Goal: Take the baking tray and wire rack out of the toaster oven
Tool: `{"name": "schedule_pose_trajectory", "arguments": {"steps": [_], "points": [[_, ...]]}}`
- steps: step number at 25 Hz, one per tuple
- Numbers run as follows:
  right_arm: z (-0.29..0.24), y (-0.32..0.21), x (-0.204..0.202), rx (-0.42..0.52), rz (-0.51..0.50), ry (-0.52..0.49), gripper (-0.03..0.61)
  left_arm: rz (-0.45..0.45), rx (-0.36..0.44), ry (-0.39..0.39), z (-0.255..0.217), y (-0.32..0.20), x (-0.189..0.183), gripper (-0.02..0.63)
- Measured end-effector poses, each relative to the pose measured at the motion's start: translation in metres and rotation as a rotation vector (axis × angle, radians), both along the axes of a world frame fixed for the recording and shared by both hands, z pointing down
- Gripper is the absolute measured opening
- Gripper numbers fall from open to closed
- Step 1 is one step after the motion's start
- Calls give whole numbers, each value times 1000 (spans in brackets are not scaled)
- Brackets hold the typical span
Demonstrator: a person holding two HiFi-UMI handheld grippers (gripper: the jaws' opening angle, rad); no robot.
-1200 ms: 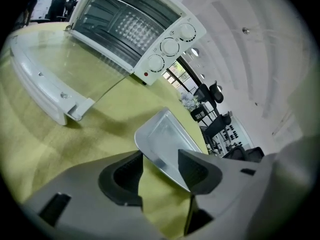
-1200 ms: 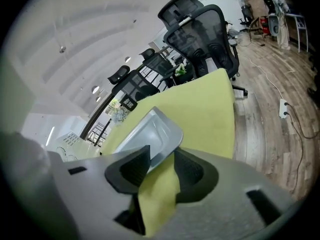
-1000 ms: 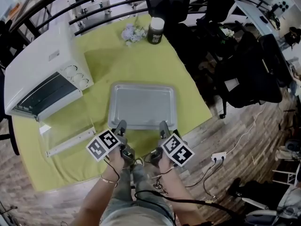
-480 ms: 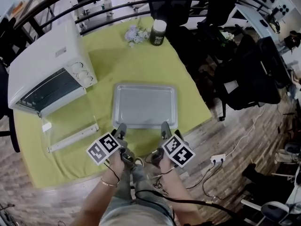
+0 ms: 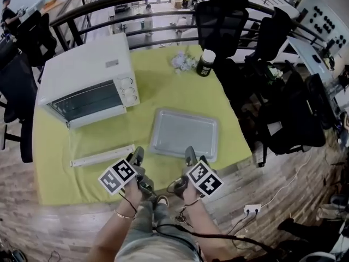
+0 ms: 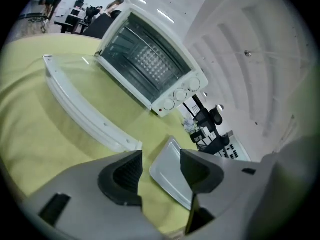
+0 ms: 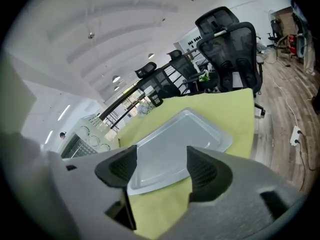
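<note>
The silver baking tray (image 5: 185,134) lies flat on the green tablecloth, outside the white toaster oven (image 5: 87,83). The oven door (image 5: 101,155) hangs open, its glass down on the cloth. The left gripper view shows the wire rack (image 6: 150,64) still inside the oven. My left gripper (image 5: 137,154) is open and empty just left of the tray's near corner, with the tray (image 6: 172,176) seen between its jaws (image 6: 157,169). My right gripper (image 5: 189,154) is open and empty at the tray's near edge; the tray (image 7: 175,141) lies beyond its jaws (image 7: 160,166).
A dark jar with a white lid (image 5: 205,63) and a small bunch of pale flowers (image 5: 182,61) stand at the table's far edge. Black office chairs (image 5: 221,15) and a railing ring the table. The table's near edge (image 5: 163,192) is just behind the grippers.
The head view has swung so the oven and tray sit further right and nearer. Both grippers stay open; the left one now points beside the tray's corner toward the oven door.
</note>
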State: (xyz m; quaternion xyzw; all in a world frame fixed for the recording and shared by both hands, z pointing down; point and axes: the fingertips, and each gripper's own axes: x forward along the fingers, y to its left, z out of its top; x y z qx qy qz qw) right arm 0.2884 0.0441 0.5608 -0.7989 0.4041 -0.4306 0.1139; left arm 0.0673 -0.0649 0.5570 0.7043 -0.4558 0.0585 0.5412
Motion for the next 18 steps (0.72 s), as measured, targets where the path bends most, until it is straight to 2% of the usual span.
{"name": "schedule_pose_trajectory", "arguments": {"steps": [18], "points": [[-63, -115, -167, 112, -409, 16, 293, -383, 118, 62, -64, -34, -178, 225]]}}
